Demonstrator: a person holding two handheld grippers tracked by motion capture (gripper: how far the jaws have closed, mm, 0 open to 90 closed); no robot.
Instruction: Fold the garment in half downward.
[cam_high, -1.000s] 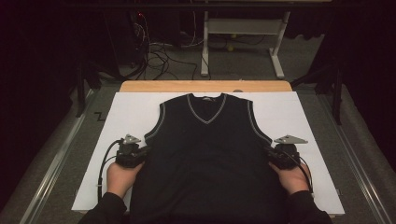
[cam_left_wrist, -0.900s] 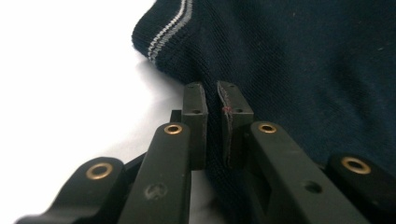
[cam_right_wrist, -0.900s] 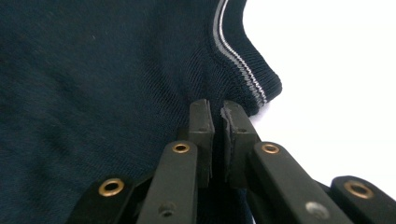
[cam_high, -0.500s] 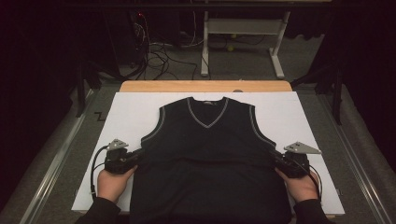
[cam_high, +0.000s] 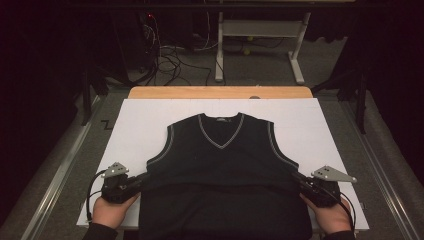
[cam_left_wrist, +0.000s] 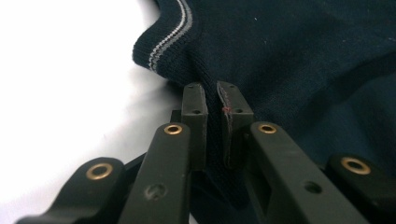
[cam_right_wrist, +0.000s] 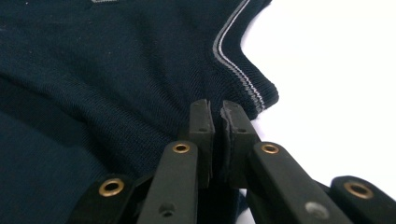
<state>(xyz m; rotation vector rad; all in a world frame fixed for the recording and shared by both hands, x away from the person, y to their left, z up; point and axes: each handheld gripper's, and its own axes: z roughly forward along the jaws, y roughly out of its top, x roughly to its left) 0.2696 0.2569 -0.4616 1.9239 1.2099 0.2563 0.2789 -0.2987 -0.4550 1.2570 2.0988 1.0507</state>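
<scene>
The left gripper (cam_high: 142, 179) is clamped on the left side edge of the sleeveless V-neck sweater (cam_high: 225, 165), with knit fabric pinched between its jaws just below the striped armhole (cam_left_wrist: 163, 42). The right gripper (cam_high: 296, 179) grips the opposite side edge in the same manner. Over the last second both grippers have drawn toward the person, and the sweater has slid down the white table cover (cam_high: 135, 130). Its lower part now hangs over the near edge, with a crosswise crease at the gripper line. This probably sets up a fold or a repositioning.
</scene>
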